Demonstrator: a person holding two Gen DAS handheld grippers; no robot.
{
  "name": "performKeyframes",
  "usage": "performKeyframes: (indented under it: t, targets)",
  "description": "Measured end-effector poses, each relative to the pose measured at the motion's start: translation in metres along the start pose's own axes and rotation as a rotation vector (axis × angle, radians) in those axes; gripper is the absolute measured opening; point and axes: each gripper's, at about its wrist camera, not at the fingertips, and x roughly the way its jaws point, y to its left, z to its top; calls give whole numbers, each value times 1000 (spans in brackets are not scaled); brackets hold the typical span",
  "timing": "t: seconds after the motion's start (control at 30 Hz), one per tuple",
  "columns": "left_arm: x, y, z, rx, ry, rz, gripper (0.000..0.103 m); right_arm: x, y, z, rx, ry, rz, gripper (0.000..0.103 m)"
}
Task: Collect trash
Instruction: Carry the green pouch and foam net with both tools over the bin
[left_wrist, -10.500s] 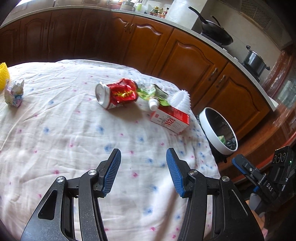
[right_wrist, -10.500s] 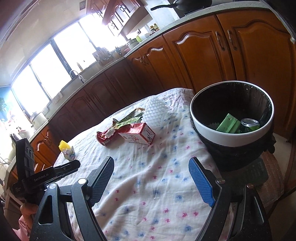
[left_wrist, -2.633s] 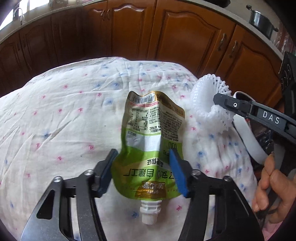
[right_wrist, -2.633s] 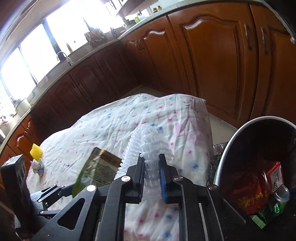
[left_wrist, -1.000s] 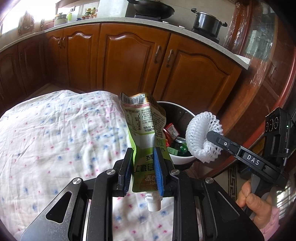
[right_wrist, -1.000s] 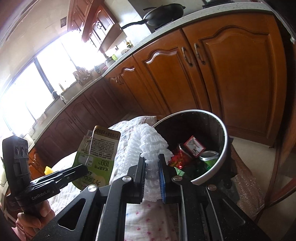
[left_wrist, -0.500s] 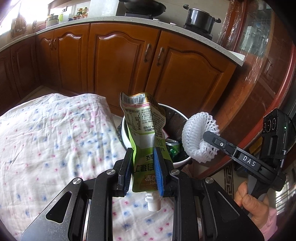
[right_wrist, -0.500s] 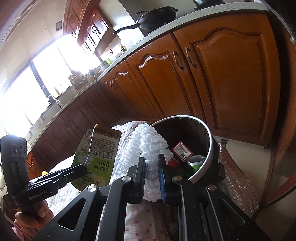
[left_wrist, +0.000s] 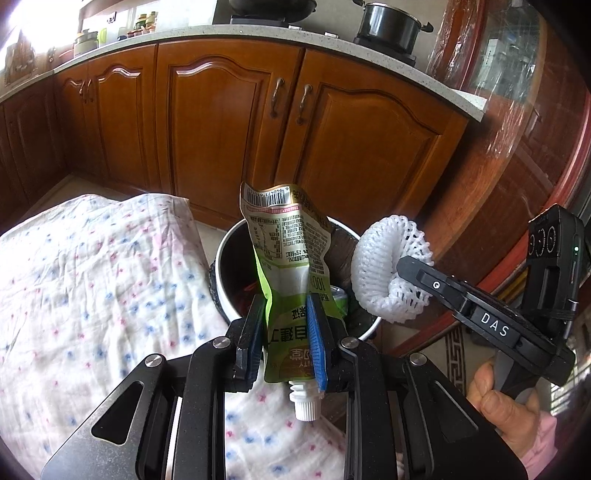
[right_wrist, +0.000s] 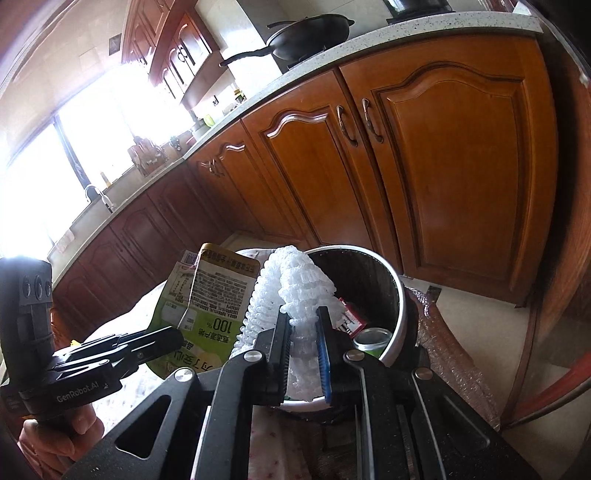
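Note:
My left gripper (left_wrist: 286, 315) is shut on a green drink pouch (left_wrist: 286, 251) whose white spout hangs down; the pouch stands upright over the near rim of the white-rimmed trash bin (left_wrist: 223, 254). My right gripper (right_wrist: 304, 328) is shut on a white foam net sleeve (right_wrist: 291, 284), held above the bin (right_wrist: 400, 306). Seen from the left wrist, the foam net (left_wrist: 380, 269) hangs at the bin's right edge. Inside the bin lie a red carton (right_wrist: 351, 319) and a green can (right_wrist: 371, 339). The pouch (right_wrist: 207, 299) also shows in the right wrist view, left of the net.
A table with a white dotted cloth (left_wrist: 85, 288) lies left of the bin. Wooden kitchen cabinets (left_wrist: 229, 122) stand behind, with a pot (left_wrist: 388, 26) and a wok (right_wrist: 306, 33) on the counter. A hand (left_wrist: 509, 406) holds the right gripper's handle.
Both grippers have moved on from the table toward the bin, each still holding its item. The bin now sits directly behind the pouch and the net.

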Motion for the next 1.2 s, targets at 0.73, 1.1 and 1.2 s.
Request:
performKeyframes:
  t: [0.73, 1.1, 1.2]
  targets:
    - [38, -5, 13, 4, 75, 8, 20, 24, -2, 2, -17, 54, -45, 13]
    - [50, -4, 14, -8, 107, 6, 20, 42, 1, 5, -26, 101, -76, 14]
    - [55, -3, 17, -25, 126, -5, 21, 47, 1, 5, -26, 111, -81, 14]
